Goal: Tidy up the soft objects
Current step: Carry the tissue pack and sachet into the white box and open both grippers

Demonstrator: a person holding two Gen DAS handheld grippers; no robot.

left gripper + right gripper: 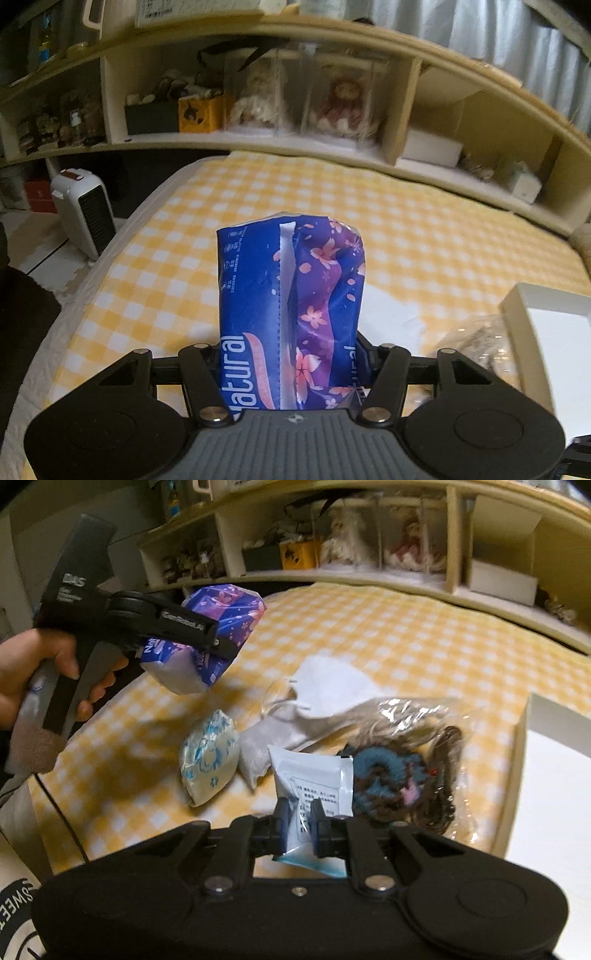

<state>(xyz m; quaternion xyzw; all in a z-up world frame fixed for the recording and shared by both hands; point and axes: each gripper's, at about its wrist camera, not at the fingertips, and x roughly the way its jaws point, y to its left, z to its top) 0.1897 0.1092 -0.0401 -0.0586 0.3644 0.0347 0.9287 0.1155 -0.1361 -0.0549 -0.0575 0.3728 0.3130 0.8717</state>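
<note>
My left gripper (pixel 290 354) is shut on a blue and purple floral tissue pack (pixel 291 306) and holds it above the yellow checked bed (pixel 424 229). The same gripper (pixel 207 642) and pack (pixel 221 620) show at the upper left of the right wrist view. My right gripper (pixel 301 823) is shut on a flat white and blue sachet (pixel 314 779), lifted just above the bed (pixel 406 635). Below it lie a small white and blue tissue pack (pixel 208 758), a white wrapped pack (pixel 255 753), a white mask (pixel 332 686) and a clear bag of knitted scrunchies (pixel 402 768).
A white box (pixel 554 775) stands at the right edge of the bed; it also shows in the left wrist view (pixel 550 339). A curved headboard shelf (pixel 295 140) with dolls and boxes runs behind. A white heater (pixel 83 212) stands on the floor at left.
</note>
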